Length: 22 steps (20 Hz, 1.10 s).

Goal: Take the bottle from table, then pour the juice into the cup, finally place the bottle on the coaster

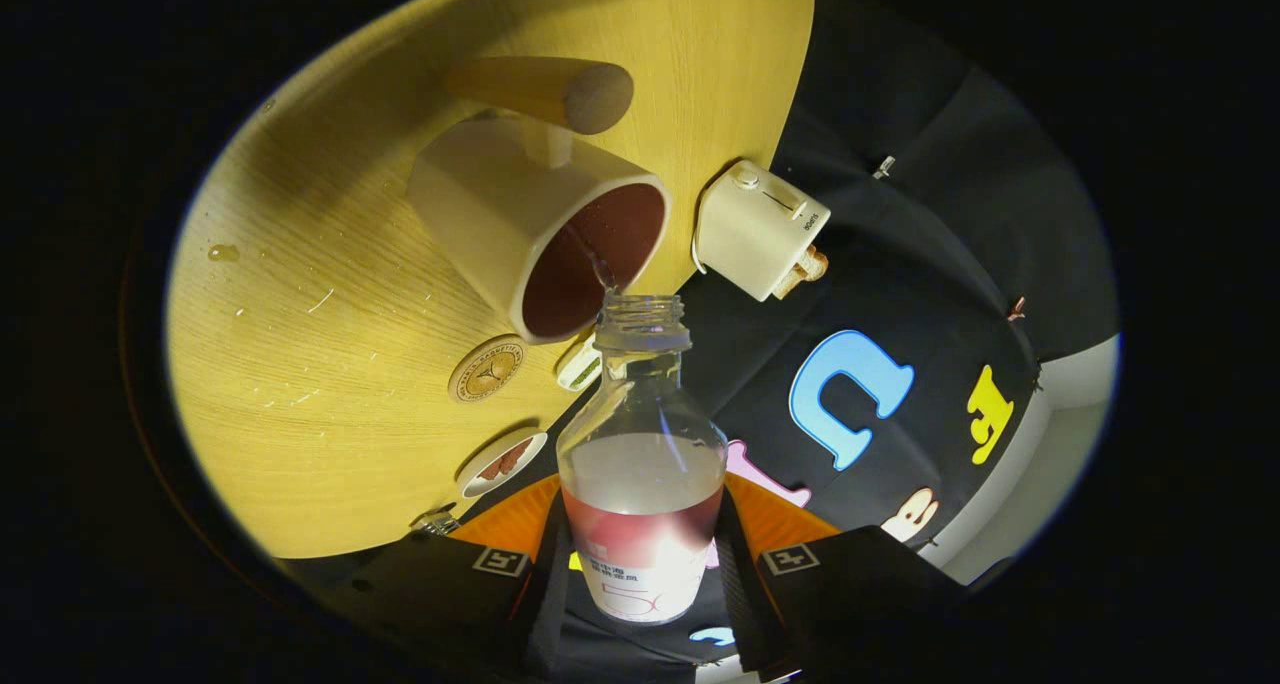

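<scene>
Bottle (641, 464) is clamped between both fingers of the gripper (640, 564), uncapped and tilted. A thin stream of juice runs from its mouth into the cup (520, 224) just beyond, on the wooden table (330, 384). The round coaster (487, 368) lies beside the cup.

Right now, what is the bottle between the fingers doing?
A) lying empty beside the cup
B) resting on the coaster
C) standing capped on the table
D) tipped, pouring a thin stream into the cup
D: the open bottle, gripped between the fingers, is tilted with its mouth at the cup, and a thin stream runs into the dark juice inside.
</scene>
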Tool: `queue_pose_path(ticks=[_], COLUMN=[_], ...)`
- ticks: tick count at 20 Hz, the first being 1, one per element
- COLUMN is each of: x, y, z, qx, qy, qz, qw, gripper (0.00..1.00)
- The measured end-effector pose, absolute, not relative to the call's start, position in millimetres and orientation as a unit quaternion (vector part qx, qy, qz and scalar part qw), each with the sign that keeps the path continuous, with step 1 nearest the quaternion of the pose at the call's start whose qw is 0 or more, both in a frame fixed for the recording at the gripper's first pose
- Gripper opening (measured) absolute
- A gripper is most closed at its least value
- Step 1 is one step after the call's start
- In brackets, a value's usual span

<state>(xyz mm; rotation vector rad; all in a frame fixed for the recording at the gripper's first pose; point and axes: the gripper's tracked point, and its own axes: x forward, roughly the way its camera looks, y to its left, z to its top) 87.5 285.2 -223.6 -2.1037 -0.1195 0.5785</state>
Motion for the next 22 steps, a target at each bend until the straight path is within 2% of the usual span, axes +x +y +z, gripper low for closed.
queue_pose_path(ticks=[11,22], x=[89.3,91.8], y=[291.4,288.4], z=[-221.0,-219.9], qx=[-0.876,-0.873], qy=[-0.087,-0.093], qz=[0.245,0.251], qw=[0.408,0.408], gripper=[0.69,0.69])
